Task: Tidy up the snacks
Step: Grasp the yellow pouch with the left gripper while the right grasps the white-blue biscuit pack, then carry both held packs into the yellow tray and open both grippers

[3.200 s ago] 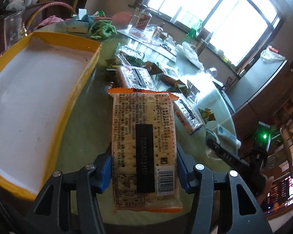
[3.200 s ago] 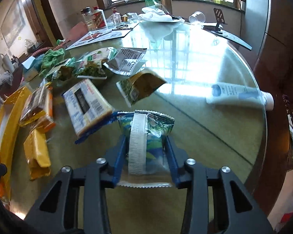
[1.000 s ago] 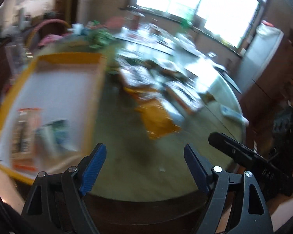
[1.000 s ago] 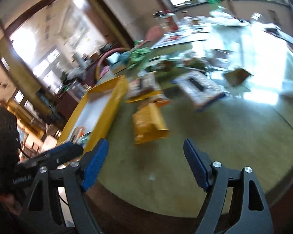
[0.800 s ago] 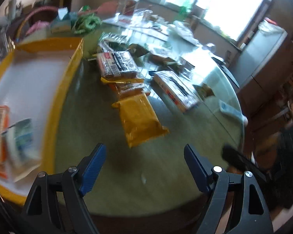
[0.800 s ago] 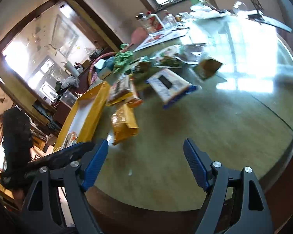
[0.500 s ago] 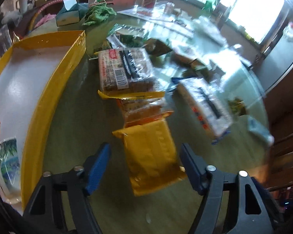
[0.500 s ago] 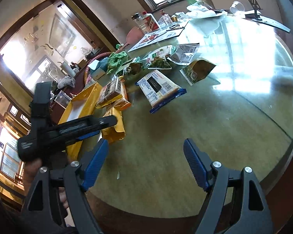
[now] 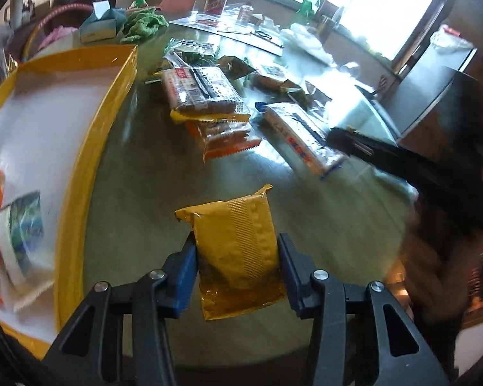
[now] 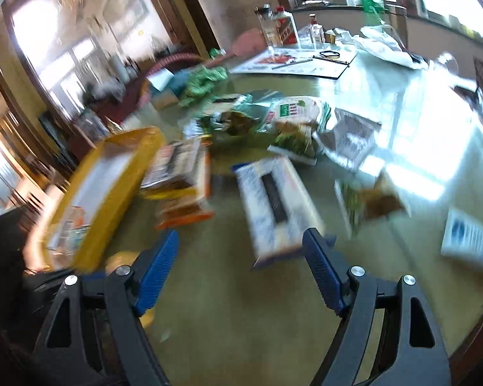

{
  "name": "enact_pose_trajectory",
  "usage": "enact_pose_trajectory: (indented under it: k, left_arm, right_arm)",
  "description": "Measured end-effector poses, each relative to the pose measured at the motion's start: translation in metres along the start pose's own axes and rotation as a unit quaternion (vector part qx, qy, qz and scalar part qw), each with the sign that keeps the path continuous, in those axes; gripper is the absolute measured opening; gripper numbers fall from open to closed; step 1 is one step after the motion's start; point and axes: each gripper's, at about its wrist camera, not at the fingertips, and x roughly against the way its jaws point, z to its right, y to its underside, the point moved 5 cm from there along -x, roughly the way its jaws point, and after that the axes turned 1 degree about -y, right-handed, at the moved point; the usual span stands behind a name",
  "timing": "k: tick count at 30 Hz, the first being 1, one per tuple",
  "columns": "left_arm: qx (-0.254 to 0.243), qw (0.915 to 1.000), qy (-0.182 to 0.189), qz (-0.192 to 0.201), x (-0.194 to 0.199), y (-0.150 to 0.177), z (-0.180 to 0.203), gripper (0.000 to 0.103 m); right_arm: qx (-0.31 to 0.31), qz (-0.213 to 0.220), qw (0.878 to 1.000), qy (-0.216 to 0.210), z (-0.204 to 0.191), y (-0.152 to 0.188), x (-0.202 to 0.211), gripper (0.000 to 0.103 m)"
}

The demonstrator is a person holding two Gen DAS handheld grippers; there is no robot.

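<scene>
On my left sits the yellow-rimmed white tray (image 9: 112,96) on the round glass-topped green desk (image 9: 138,167), two packets inside. My left tongs (image 9: 236,254) are clamped on a flat yellow foil snack packet (image 9: 238,247). My right tongs (image 10: 240,257) gape wide before a white-and-blue cracker pack (image 10: 277,206). Bright windows (image 9: 380,3) behind.

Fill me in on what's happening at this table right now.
A person is sorting snacks with two handheld grippers. The left gripper has its fingers on either side of a yellow snack packet lying on the table, beside the yellow tray, which already holds two packets. The right gripper is open and empty, heading toward a white cracker pack. More snacks lie scattered farther back.
</scene>
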Motion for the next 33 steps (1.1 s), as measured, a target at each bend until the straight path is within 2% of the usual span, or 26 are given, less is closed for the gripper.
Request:
enact_pose_trajectory:
  k: [1,5,7,8,10,18,20,22,25,26,29,33]
  left_arm:
    - [0.002,1.0,0.005,0.004,0.004,0.001,-0.001,0.047]
    - [0.008,0.9995,0.022,0.02,0.015,-0.003,-0.003,0.047]
    - [0.013,0.9991,0.029,0.027,0.022,-0.006,-0.007,0.047]
    - [0.015,0.9989,0.032,0.03,0.025,-0.006,-0.01,0.047]
    - [0.02,0.9984,0.04,0.035,0.031,-0.007,-0.015,0.047]
    - [0.039,0.9953,0.064,0.061,0.051,-0.007,-0.034,0.047]
    - [0.046,0.9937,0.077,0.067,0.057,-0.008,-0.038,0.047]
    - [0.061,0.9913,0.084,0.082,0.068,-0.012,-0.048,0.047]
    - [0.082,0.988,0.073,0.108,0.09,-0.021,-0.072,0.047]
    - [0.09,0.9864,0.065,0.121,0.1,-0.025,-0.084,0.047]
    - [0.107,0.9826,0.034,0.148,0.122,-0.037,-0.121,0.047]
    - [0.123,0.9804,-0.009,0.153,0.126,-0.061,-0.17,0.047]
  right_arm:
    - [0.004,-0.009,1.0,0.023,0.004,-0.008,-0.012,0.08]
    - [0.007,-0.05,0.997,0.054,0.012,-0.016,-0.047,0.08]
    - [0.025,-0.048,0.996,0.067,0.007,-0.016,-0.052,0.078]
    - [0.035,-0.045,0.994,0.092,0.006,-0.014,-0.054,0.077]
    - [0.043,-0.049,0.989,0.132,0.004,-0.008,-0.057,0.062]
    - [0.011,-0.036,0.987,0.155,-0.016,0.033,-0.031,0.056]
    - [-0.016,-0.028,0.989,0.142,-0.022,0.041,-0.024,0.056]
    - [-0.051,0.014,0.994,0.097,-0.035,0.045,-0.004,0.056]
    - [-0.012,0.059,0.996,0.072,-0.081,0.035,0.017,0.056]
    - [-0.001,0.066,0.997,0.049,-0.1,0.029,0.02,0.056]
    - [0.027,0.065,0.997,-0.02,-0.147,0.011,0.015,0.056]
    - [0.051,0.029,0.995,-0.085,-0.202,-0.013,-0.022,0.056]
